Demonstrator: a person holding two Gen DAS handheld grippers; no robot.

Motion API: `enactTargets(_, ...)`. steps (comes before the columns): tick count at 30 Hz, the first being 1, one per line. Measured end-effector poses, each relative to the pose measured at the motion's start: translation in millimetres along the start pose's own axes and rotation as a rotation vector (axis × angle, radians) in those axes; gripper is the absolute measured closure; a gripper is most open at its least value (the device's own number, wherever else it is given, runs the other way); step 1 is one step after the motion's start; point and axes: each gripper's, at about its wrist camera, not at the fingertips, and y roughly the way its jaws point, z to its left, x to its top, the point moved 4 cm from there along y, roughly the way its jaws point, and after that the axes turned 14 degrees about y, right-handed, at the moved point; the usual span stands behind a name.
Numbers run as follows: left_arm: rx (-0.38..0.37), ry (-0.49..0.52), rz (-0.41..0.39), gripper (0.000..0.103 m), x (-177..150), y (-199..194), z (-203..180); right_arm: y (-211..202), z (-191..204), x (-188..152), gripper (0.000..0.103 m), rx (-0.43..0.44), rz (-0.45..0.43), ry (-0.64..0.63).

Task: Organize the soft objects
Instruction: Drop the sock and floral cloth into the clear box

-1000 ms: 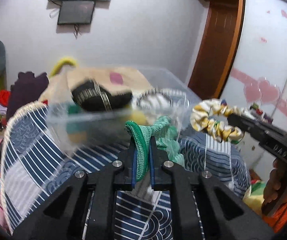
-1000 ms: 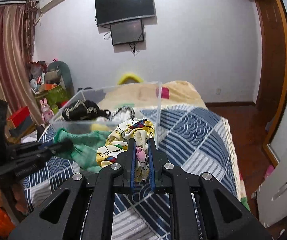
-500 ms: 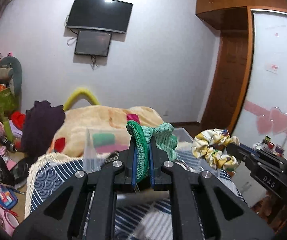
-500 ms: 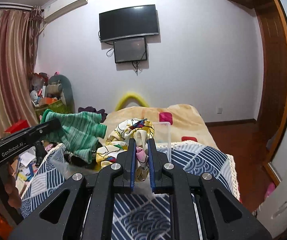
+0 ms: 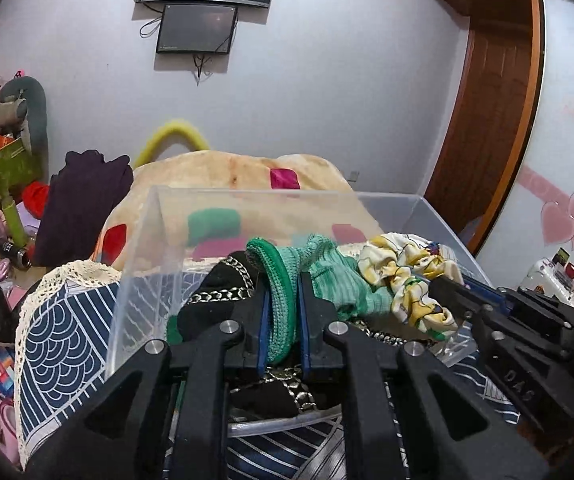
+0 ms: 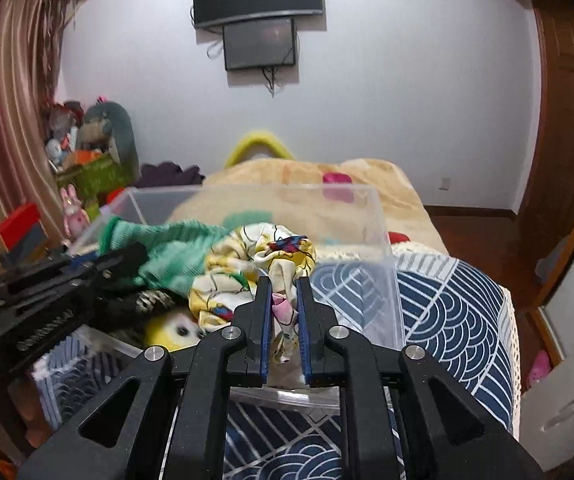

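Observation:
My left gripper (image 5: 281, 284) is shut on a green knitted sock (image 5: 275, 280) and holds it over the clear plastic box (image 5: 143, 256). My right gripper (image 6: 283, 292) is shut on a yellow patterned scrunchie (image 6: 271, 256) and holds it over the same box (image 6: 383, 240). Both soft things hang side by side above the box. The scrunchie (image 5: 411, 276) and the right gripper (image 5: 447, 288) also show in the left wrist view. The sock (image 6: 175, 252) and the left gripper (image 6: 135, 256) show in the right wrist view. Inside the box lie a black item with chain trim (image 5: 215, 300) and a yellow plush (image 6: 175, 328).
The box stands on a bed with a navy patterned blanket (image 6: 447, 304) and a beige blanket (image 5: 227, 172) behind. Toys and clutter (image 6: 87, 160) sit at the left. A wooden door (image 5: 487, 120) and a wardrobe are at the right. Screens hang on the wall.
Both grippers have come down from a raised position and now hold the sock and the scrunchie low over the box opening. Both stay shut on them.

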Motion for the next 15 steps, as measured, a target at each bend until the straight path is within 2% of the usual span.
enactTargets(6, -0.011, 0.012, -0.007, 0.066, -2.9, -7.9, -4.1, -11.0, -4.8, -0.2, 0.068, -0.017, -0.011, 0.001)
enactTargets(7, -0.013, 0.016, -0.009, 0.059, -3.9, -11.6, -5.3, -15.8, -5.5, 0.6, 0.067, -0.015, -0.018, 0.004)
enactTargets(8, -0.017, 0.02, -0.01, 0.046, -4.1, -14.3, -6.4, -17.5, -7.8, 2.5, 0.065, -0.011, -0.02, 0.005)
enactTargets(10, -0.004, 0.025, -0.031, 0.034, -5.8, -24.4, -7.6, -28.0, -8.5, 4.7, 0.063, 0.007, -0.03, 0.004)
enactTargets(12, 0.017, 0.048, -0.062, 0.033, -6.6, -38.9, -11.9, -36.6, -8.2, 7.1, 0.057, 0.023, -0.045, 0.002)
enactTargets(15, 0.019, 0.084, -0.091, 0.033, -6.2, -58.9, -17.7, -57.6, -5.7, 10.0, 0.055, 0.045, -0.085, -0.007)
